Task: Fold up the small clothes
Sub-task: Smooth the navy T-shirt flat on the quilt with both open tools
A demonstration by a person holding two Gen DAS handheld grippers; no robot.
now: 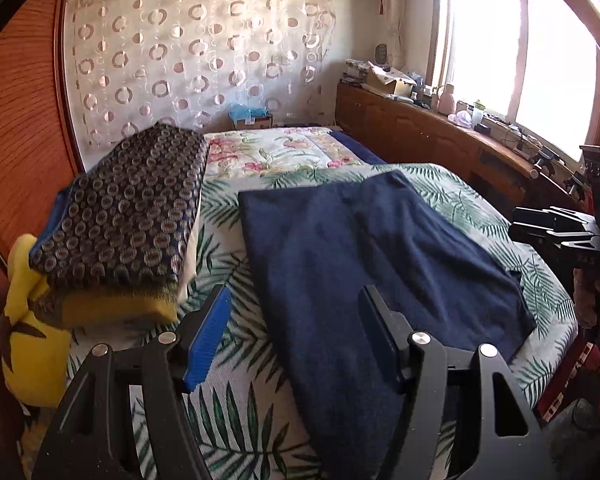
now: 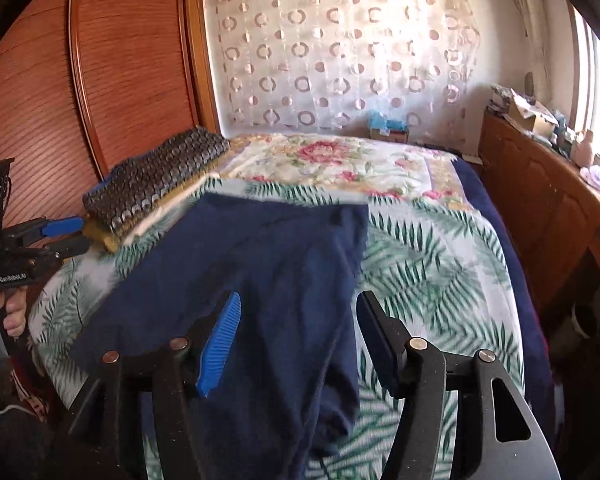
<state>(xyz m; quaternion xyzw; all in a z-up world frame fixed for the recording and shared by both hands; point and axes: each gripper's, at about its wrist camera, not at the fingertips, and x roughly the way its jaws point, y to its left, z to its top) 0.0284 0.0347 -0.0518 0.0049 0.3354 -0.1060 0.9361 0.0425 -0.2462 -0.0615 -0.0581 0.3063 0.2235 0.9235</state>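
Observation:
A dark navy garment lies spread flat on the palm-leaf bedspread; it also shows in the right wrist view. My left gripper is open and empty, hovering over the garment's near left edge. My right gripper is open and empty above the garment's near right part. The right gripper shows at the right edge of the left wrist view. The left gripper shows at the left edge of the right wrist view.
A folded pile topped by a dark circle-patterned cloth sits on the bed's left, with a yellow plush beside it. A floral quilt covers the far bed. A cluttered wooden cabinet runs along the right under the window.

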